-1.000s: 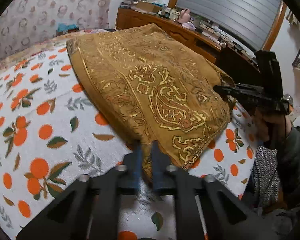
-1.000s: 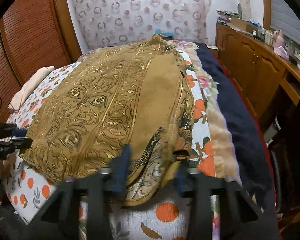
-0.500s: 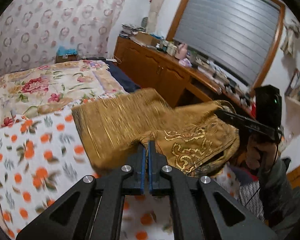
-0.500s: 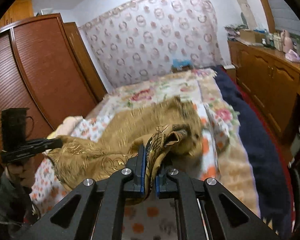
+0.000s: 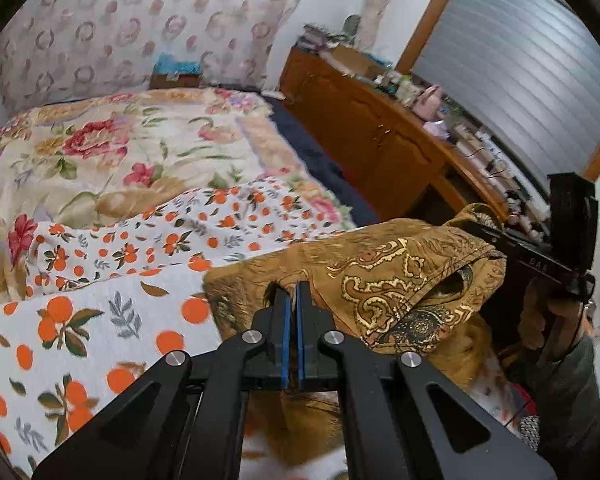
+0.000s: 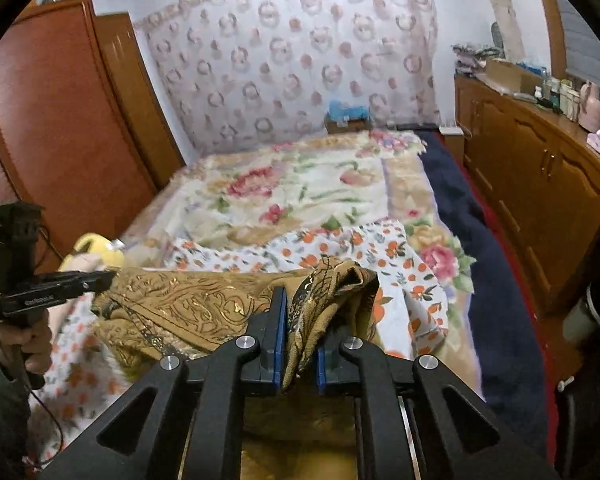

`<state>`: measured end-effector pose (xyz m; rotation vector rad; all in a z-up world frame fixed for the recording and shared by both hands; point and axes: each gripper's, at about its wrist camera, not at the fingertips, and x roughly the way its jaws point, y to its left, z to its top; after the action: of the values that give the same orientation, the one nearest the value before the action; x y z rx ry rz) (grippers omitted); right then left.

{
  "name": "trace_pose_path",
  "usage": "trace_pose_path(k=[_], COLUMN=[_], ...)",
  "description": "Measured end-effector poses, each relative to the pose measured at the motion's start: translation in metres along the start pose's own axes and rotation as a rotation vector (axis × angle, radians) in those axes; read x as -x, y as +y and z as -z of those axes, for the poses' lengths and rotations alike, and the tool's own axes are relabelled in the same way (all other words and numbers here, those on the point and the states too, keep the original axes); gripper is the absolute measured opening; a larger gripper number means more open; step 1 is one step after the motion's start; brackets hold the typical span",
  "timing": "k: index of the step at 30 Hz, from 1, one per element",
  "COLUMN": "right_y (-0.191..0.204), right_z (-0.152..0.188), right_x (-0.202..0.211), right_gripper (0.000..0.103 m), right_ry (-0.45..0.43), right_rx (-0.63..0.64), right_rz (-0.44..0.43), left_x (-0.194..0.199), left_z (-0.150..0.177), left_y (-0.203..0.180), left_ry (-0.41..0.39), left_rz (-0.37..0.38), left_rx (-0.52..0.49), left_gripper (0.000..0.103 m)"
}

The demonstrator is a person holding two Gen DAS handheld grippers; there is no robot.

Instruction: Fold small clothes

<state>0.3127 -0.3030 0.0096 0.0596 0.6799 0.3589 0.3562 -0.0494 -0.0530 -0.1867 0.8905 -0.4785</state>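
The left gripper (image 5: 293, 308) has its jaws pinched nearly together on a thin edge of the garment (image 5: 404, 280), a mustard-brown cloth with gold paisley embroidery. In the left wrist view the cloth spreads from the jaws toward 3 o'clock, where its far corner is caught by the right gripper (image 5: 496, 240), held in a hand (image 5: 540, 316) at the right edge. The garment hangs lifted between the two grippers, sagging over the near edge of the bed (image 5: 112, 152).

In the right wrist view the right gripper (image 6: 298, 316) has its jaws narrow, having just opened a little, with a bunched fold of the garment (image 6: 204, 304) pressed between the blue pads (image 6: 277, 344). From there the cloth stretches toward 9 o'clock to the left gripper (image 6: 108, 276), whose jaws grip the other corner; a hand (image 6: 32, 340) holds that tool at the left edge.

Under the garment lies an orange-print sheet (image 6: 332, 248), rumpled, on top of a floral blanket (image 6: 300, 188). A navy cover (image 6: 460, 208) runs along the bed's side at 3 o'clock. A wooden cabinet (image 6: 540, 176) stands beyond it, cluttered on top. A patterned curtain (image 6: 292, 60) hangs at 12 o'clock, and a wardrobe (image 6: 52, 128) fills the side at 10 o'clock.
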Motion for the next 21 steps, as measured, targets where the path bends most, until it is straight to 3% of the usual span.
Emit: trace_pose_path(k=[3,10,12,13,16,17,19,21], right_y=[0.003,-0.005,-0.008,-0.011,-0.031,-0.027,-0.012,0.007], right_z=[-0.015,-0.04,-0.041,-0.042,-0.037,-0.034,-0.024,-0.007], right_x=[-0.017,-0.005,0.004,0.01,0.029,0.036,0.045,0.053], right_gripper=[0.015,0.026,0.041,0.054,0.056,0.056,0.056,0.056], right_ry=[0.058,0.05,0.052,0.041,0.013,-0.003,-0.011,-0.016], right_rx=[0.023,-0.028,-0.054,-0.08,-0.109,-0.069,-0.003,0.053], right_rz=[0.018,-0.091,-0.121,-0.129,-0.042,0.017,0.042,0.034], left_x=[-0.015,-0.023,-0.024,-0.026,-0.026,-0.023,-0.017,-0.007], left_z=[0.0,-0.001,-0.001,0.0,0.001,0.0,-0.001,-0.001], left_y=[0.008,0.016,0.017,0.018,0.014,0.011,0.005,-0.001], left_ry=[0.027,0.041,0.046,0.048,0.039,0.028,0.019,0.0], left_rz=[-0.01,-0.02,-0.03,-0.033,-0.046,-0.049,-0.057,-0.06], left_rx=[0.013,0.017,0.02,0.021,0.008,-0.009,-0.038,-0.073], left_gripper=[0.003,0.003,0.003,0.003,0.003,0.003,0.005,0.025])
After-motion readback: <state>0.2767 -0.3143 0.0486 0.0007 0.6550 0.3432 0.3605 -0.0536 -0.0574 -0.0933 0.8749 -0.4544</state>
